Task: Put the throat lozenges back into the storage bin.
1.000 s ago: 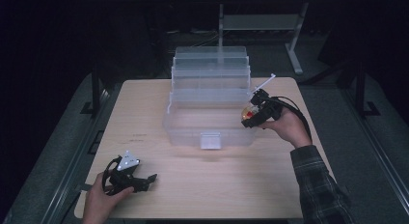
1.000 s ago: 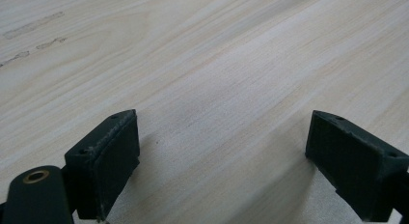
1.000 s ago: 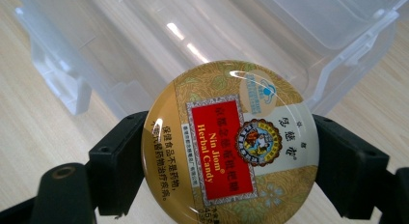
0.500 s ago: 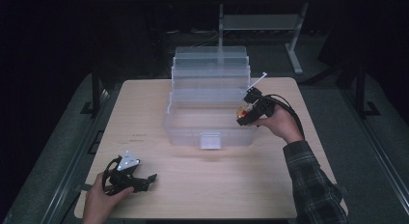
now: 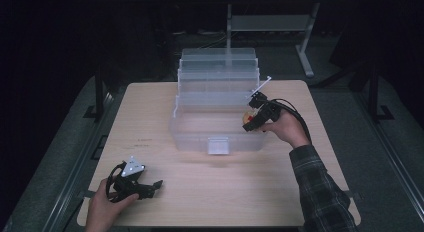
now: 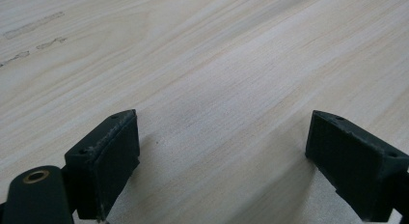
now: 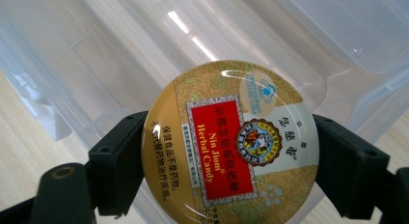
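Observation:
My right gripper [image 5: 248,121] is shut on a round gold candy tin [image 7: 230,143] with a red label. Both pads press on the tin's edge. It hangs over the right end of the open bottom tray of a clear plastic tiered box [image 5: 218,108], whose clear walls [image 7: 120,64] lie just beyond the tin in the right gripper view. My left gripper [image 5: 150,187] rests near the table's front left corner, held by a hand. Its jaws stand wide open over bare wood [image 6: 217,89] with nothing between them.
The light wooden table [image 5: 210,192] has free room in front of the box and on both sides. The clear box has stepped trays rising toward the back. A metal stand [image 5: 265,22] is on the dark floor behind the table.
My right gripper has carried the tin left and down, from beside the box's right end to over its bottom tray. The left gripper has not moved.

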{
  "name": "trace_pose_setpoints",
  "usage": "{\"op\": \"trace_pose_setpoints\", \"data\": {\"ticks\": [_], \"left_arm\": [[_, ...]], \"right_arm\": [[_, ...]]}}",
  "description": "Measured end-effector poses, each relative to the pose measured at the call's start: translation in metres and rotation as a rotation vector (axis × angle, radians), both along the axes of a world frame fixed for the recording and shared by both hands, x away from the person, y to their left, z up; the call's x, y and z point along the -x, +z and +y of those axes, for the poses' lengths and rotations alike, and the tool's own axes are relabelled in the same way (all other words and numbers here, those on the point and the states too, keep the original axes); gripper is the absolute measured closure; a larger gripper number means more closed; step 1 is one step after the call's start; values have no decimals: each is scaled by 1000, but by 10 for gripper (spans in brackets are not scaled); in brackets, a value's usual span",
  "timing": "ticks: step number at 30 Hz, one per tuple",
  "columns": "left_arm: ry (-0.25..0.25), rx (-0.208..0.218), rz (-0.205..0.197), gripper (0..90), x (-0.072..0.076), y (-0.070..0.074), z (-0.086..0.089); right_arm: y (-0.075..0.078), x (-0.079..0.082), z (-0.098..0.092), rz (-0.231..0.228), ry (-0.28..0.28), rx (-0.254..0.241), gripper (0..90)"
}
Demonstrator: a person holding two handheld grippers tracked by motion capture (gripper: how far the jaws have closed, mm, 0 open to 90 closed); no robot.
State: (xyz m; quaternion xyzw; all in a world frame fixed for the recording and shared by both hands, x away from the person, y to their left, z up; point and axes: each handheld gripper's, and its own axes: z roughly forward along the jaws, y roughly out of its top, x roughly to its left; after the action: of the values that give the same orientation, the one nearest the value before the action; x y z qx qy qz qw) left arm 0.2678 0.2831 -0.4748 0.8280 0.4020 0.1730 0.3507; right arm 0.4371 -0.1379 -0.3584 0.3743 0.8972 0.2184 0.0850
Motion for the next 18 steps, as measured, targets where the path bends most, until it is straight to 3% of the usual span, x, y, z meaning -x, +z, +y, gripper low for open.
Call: {"op": "trace_pose_setpoints", "data": {"ticks": [18], "left_arm": [[0,0,0,110,0,0,0]], "right_arm": [[0,-1,1,0,-1,-1,185]]}}
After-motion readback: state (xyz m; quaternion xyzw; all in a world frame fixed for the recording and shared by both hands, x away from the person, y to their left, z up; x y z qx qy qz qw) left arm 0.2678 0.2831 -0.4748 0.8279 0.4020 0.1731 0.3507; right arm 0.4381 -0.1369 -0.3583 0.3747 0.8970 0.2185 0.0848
